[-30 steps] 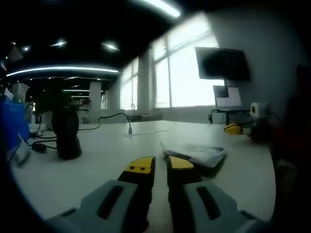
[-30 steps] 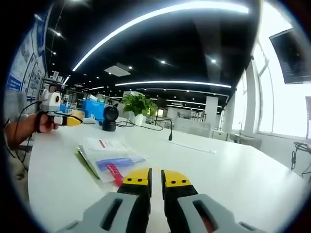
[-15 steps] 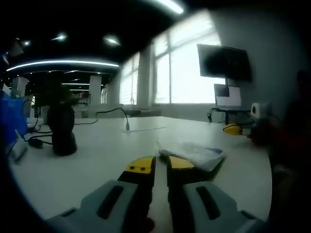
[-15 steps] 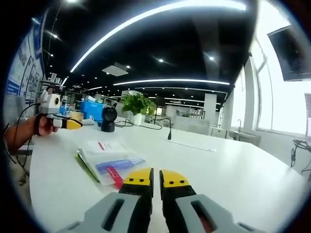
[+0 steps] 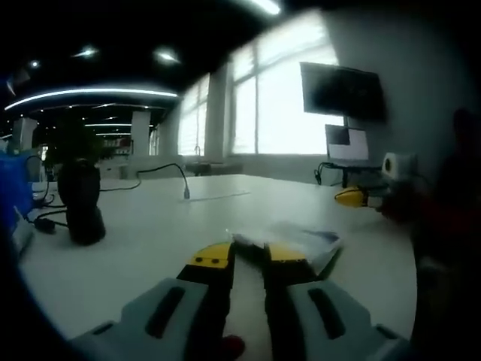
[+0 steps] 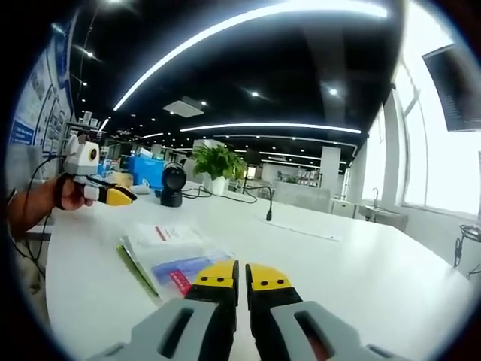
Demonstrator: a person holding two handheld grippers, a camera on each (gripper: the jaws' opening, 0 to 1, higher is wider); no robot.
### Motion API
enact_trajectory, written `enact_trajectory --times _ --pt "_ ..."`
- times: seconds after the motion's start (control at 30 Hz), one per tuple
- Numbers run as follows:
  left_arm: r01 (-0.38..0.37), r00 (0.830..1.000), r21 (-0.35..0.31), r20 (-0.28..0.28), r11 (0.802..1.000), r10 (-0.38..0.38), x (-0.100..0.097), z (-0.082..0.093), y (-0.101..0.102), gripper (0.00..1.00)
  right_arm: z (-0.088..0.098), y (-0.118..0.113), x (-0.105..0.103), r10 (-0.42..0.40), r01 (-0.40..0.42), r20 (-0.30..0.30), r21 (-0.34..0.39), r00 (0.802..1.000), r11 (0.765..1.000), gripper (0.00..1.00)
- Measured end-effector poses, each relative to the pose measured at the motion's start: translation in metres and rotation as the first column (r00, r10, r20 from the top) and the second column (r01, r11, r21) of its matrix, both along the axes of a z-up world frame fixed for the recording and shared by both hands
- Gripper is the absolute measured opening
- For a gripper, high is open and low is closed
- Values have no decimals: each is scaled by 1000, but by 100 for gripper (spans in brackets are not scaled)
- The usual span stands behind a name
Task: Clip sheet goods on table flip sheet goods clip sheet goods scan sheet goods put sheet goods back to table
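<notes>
While flat on table (image 6: 391, 256), sheet goods (image 6: 174, 252) run lengthwise away | left gripper (image 5: 248, 254) fingers parted | right gripper (image 6: 242, 274) fingers closed, empty

Two low, opposed views across one table (image 6: 361, 271), packet (image 5: 289, 239) shared.

A broad white desk (image 6: 361, 263) runs far into an open office. Long curved light strips (image 6: 248, 19) cross the dark ceiling. Tall bright windows (image 5: 278, 105) line the far wall beside a dark wall-mounted screen (image 5: 342, 92). A leafy green potted plant (image 6: 216, 161) stands far back.
</notes>
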State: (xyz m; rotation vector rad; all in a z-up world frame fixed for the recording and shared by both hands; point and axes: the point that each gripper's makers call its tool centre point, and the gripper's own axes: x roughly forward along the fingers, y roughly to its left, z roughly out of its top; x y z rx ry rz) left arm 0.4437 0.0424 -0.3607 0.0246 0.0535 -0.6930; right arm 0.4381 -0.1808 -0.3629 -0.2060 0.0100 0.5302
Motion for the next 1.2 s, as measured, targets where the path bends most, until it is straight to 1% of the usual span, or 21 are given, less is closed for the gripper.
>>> enact_trajectory --times 0.07,0.13,0.2,0.23,0.27,0.3,0.37,0.43,0.47,0.53,0.6,0.8,0.83,0.87,0.9,0.97,1.0,1.07,1.1,1.13,1.2 --pt "9 1000 -4 -7 1000 -9 1 0 -4 9 -1 4 -1 9 -9 -4 -5 1000 1000 1" --pt "11 999 -34 -38 999 -12 3 0 -7 9 -1 8 -2 16 -16 -7 -6 1000 1000 1" --pt "9 999 -39 -50 999 -11 5 -1 -8 10 -1 11 -3 21 -21 -4 -8 1000 1000 2" --pt "7 999 -37 -53 999 -9 6 -1 -9 10 -1 13 -3 23 -23 -4 -15 1000 1000 2" --pt "9 997 -24 -74 1000 -11 6 -5 -11 12 -2 14 -3 24 -24 -7 -20 1000 1000 2" --pt "22 993 -7 -114 1000 -23 4 -12 -13 14 -3 15 -3 24 -24 -8 -24 1000 999 2" --pt "37 991 4 -129 999 -36 3 -15 -16 16 -4 18 -4 25 -25 -13 -33 1000 999 2" --pt "14 992 32 -128 999 -10 5 -17 -14 21 -4 20 -6 27 -27 -12 -37 1000 999 2" --pt "-33 989 39 -140 999 39 8 -19 -9 21 -4 18 -3 30 -30 -7 -40 1000 999 1" --pt "-56 988 47 -141 997 62 10 -19 -7 21 -3 17 -2 29 -29 -2 -42 1000 999 0" --pt "-67 985 47 -155 997 74 11 -20 -5 18 -1 17 -1 32 -31 10 -46 999 998 0" --pt "-82 988 28 -130 996 85 12 -13 0 10 5 16 1 28 -27 38 -33 999 999 0" --pt "-85 991 25 -98 996 87 12 -9 1 8 6 16 1 31 -30 37 -33 999 999 0" --pt "-87 992 26 -85 996 89 12 -7 1 4 6 15 1 29 -28 32 -20 999 999 0" --pt "-72 997 37 -36 997 74 11 -2 -1 0 6 15 1 30 -29 34 -17 999 999 0" --pt "-85 996 38 -26 996 86 11 -1 1 0 6 15 1 33 -33 28 -10 999 999 0" --pt "-78 997 43 -9 996 78 9 1 2 0 6 14 1 30 -29 33 -11 999 1000 0" --pt "-83 996 20 -5 996 83 10 5 3 0 5 14 2 29 -29 34 -16 999 999 0" --pt "-77 997 23 23 997 77 10 7 3 0 5 14 2 27 -27 33 -11 999 1000 0" --pt "-92 996 11 21 996 91 10 8 5 0 5 13 2 26 -26 30 -6 999 1000 0" --pt "-73 997 -4 36 997 73 6 9 6 0 3 14 1 39 -38 23 -12 999 999 0"
